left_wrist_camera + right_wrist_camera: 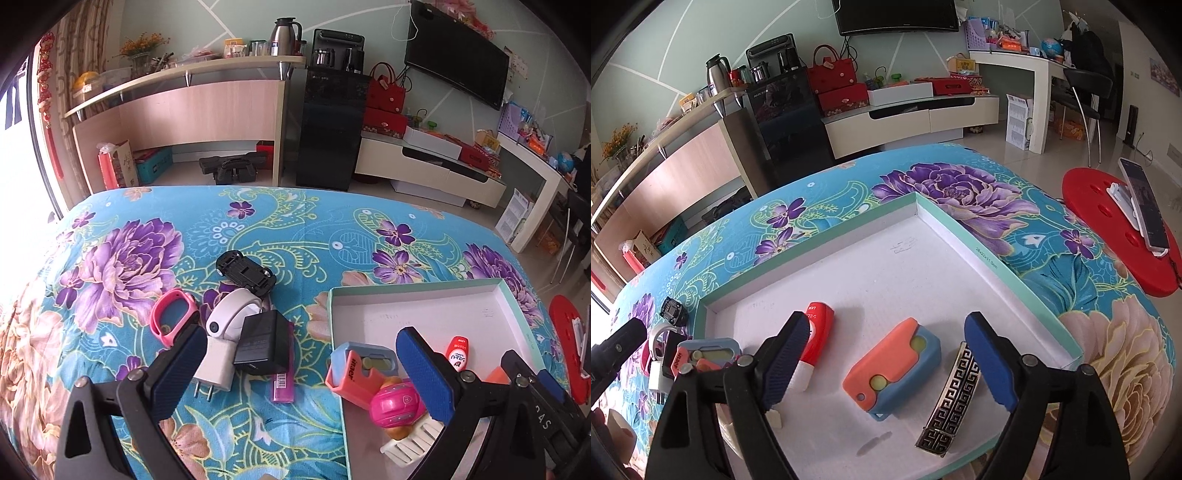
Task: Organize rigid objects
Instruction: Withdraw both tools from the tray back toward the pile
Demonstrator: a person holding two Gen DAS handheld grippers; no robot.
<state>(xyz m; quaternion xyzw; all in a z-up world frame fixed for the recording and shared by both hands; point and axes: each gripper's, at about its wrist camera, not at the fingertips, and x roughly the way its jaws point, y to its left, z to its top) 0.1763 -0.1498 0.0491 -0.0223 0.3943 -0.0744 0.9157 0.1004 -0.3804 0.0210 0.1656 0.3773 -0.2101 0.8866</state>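
A shallow white box with a teal rim (1008,269) lies on the floral cloth; it also shows in the left wrist view (424,288). In it lie a red tube (817,332), an orange-and-blue block (892,363) and a patterned metal clip (951,402). My right gripper (888,365) is open and empty over the block. My left gripper (299,373) is open and empty, hovering near a black adapter (263,341), white plug (221,343), pink watch (173,315), purple lighter (282,386) and black toy car (245,273). A blue-and-coral device (356,367), pink ball toy (395,404) and white comb (410,443) sit at the box's left edge.
A red stool (1108,206) with a phone (1143,206) on a stand is right of the table. Beyond the table's far edge stand a counter (184,107), a black cabinet (328,136) and a TV bench (424,166).
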